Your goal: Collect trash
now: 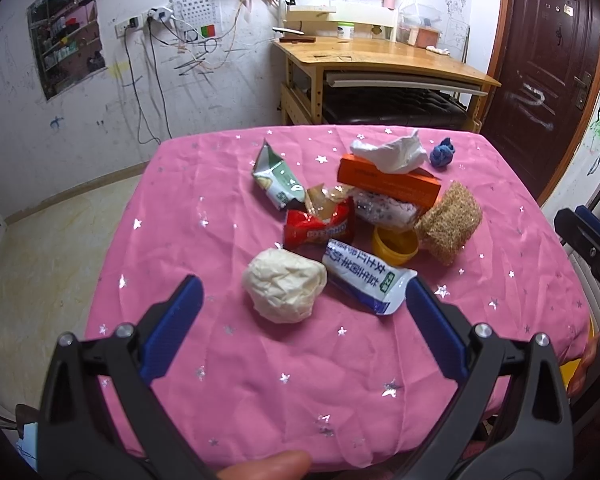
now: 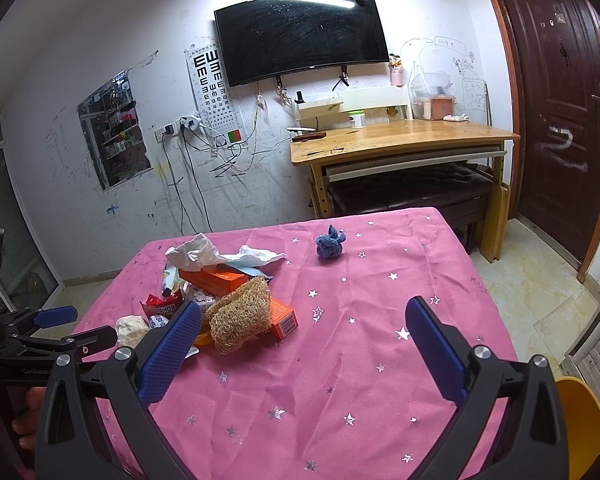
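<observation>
Far wall: we see scribbled white plaster, a dark television (image 2: 302, 34).
Right: brown door (image 2: 556, 96), wooden desk (image 2: 400, 136).

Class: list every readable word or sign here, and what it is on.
"E", repeated in rows: eye chart on the wall.
"GenRobot": body of the left gripper.
Chinese print on the white-and-blue packet, print on the red wrapper and orange box: too blurred to read.

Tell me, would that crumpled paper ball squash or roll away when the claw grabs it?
The paper ball looks loosely crumpled, so it would probably squash and weigh little. Its lumpy creases suggest it wouldn't roll far on the pink cloth. The open left claw seems wide enough to straddle it.
</observation>
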Action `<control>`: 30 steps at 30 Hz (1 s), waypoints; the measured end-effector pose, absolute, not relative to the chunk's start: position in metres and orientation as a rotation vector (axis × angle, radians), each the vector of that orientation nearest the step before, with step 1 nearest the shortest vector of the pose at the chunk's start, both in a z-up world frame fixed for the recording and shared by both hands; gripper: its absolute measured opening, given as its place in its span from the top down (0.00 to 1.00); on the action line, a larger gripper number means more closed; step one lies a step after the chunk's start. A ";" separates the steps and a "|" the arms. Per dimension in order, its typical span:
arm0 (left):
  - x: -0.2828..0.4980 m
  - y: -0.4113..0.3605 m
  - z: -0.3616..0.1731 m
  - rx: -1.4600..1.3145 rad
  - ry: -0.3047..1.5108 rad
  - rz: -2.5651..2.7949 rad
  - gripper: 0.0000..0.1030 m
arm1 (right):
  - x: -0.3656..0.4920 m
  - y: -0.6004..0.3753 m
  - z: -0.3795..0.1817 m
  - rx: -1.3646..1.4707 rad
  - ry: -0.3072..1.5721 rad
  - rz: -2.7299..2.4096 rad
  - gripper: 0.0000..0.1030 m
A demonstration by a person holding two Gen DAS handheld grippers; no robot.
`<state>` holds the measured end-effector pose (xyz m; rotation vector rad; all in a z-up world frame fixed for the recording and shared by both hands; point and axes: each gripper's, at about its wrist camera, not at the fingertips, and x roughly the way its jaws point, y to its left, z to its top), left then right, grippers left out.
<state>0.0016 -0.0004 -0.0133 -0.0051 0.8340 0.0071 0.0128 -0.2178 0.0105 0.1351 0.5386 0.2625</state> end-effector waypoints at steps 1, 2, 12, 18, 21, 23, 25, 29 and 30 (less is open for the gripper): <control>0.002 0.000 -0.013 -0.006 0.836 0.007 0.06 | 0.014 -0.217 0.010 0.134 0.543 0.266 0.07; 0.003 0.002 -0.014 -0.008 0.840 0.009 0.06 | 0.014 -0.216 0.009 0.131 0.547 0.270 0.07; 0.010 0.033 -0.033 -0.085 0.920 -0.004 0.06 | 0.044 -0.186 -0.008 0.134 0.714 0.423 0.07; 0.017 0.036 -0.040 -0.066 0.937 -0.027 0.06 | 0.063 -0.166 -0.015 0.085 0.757 0.470 0.07; 0.025 0.032 -0.047 -0.041 0.953 -0.044 0.06 | 0.072 -0.158 -0.019 0.062 0.775 0.478 0.07; 0.031 0.032 -0.053 -0.042 0.970 -0.071 0.10 | 0.077 -0.154 -0.022 0.050 0.787 0.481 0.07; 0.036 0.030 -0.057 -0.044 0.986 -0.083 0.21 | 0.082 -0.152 -0.023 0.039 0.800 0.482 0.07; 0.040 0.029 -0.063 -0.037 0.995 -0.098 0.42 | 0.090 -0.145 -0.025 0.009 0.811 0.478 0.08; 0.040 0.029 -0.063 -0.032 0.991 -0.099 0.46 | 0.092 -0.143 -0.026 0.006 0.817 0.477 0.10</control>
